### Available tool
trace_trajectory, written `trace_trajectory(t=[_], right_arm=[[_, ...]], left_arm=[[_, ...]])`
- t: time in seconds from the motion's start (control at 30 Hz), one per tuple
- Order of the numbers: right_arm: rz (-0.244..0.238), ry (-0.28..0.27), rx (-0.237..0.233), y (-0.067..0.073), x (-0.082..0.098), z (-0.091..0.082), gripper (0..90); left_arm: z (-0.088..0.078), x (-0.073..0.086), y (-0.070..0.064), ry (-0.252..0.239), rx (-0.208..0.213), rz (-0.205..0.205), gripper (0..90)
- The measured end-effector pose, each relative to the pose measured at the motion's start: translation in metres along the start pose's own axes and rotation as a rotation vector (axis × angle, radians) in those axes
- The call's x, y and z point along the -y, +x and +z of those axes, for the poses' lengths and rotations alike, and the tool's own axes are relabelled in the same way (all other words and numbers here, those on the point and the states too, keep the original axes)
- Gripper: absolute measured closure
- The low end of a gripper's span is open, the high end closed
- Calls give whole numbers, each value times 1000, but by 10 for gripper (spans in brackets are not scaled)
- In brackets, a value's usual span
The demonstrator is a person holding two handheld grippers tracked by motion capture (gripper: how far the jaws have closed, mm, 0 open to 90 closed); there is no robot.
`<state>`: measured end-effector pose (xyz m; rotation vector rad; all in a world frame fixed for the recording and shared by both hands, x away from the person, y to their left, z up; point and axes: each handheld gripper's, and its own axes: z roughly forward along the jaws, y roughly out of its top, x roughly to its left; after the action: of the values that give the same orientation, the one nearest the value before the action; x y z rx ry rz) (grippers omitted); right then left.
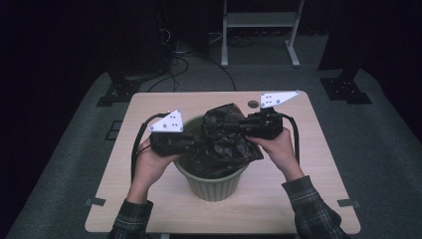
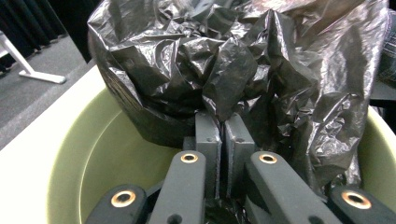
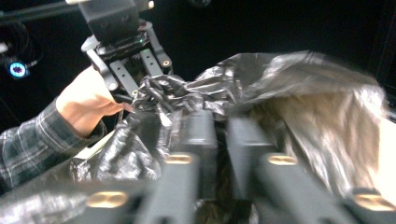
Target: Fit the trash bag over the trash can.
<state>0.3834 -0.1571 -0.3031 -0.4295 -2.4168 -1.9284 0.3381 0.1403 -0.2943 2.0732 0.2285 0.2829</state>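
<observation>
Black plastic bag over green bin, pinched by both tools, left & right, hands level.

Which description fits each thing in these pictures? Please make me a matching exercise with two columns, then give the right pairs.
Things:
1. black plastic bag
2. green bin
3. left gripper
4. grey triangular plate

Descriptions:
a. stands on the wooden table
b. crumpled, partly inside the bin
c. sits on top of the right gripper
d. jaws closed on the bag's plastic

Pairs: 1-b, 2-a, 3-d, 4-c
</observation>
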Motion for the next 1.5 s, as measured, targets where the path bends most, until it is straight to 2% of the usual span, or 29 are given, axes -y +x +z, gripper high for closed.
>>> trace_trajectory(t=[0.17,0.37,0.5,0.7,0.77,0.8,0.87,0.93,1.17,1.33,1.5], right_arm=[[-21,39,20,4,0,-3,900],[-16,47,57,4,5,-23,900],[-20,60,87,4,11,-36,900],[-18,55,119,4,18,-51,900],[-20,46,131,4,20,-57,900],[-17,38,135,4,20,-59,900],[-18,30,131,4,19,-63,900],[-20,37,128,5,18,-63,900],[-34,55,108,7,18,-51,900],[-34,59,97,8,18,-44,900],[-41,66,85,9,17,-40,900]], left_arm=[[-11,5,4,-20,-33,-23,867],[-28,14,11,-44,-84,-52,879],[-36,20,13,-58,-102,-65,883],[-42,27,14,-43,-141,-70,880],[-45,28,14,-51,-157,-73,843],[-46,27,14,-66,-170,-74,789],[-49,24,14,-94,-167,-79,609],[-52,18,14,-121,-167,-65,541],[-51,-17,12,-132,-142,-3,500],[-38,-44,14,-122,-120,38,471],[-22,-67,20,-117,-98,46,459]])
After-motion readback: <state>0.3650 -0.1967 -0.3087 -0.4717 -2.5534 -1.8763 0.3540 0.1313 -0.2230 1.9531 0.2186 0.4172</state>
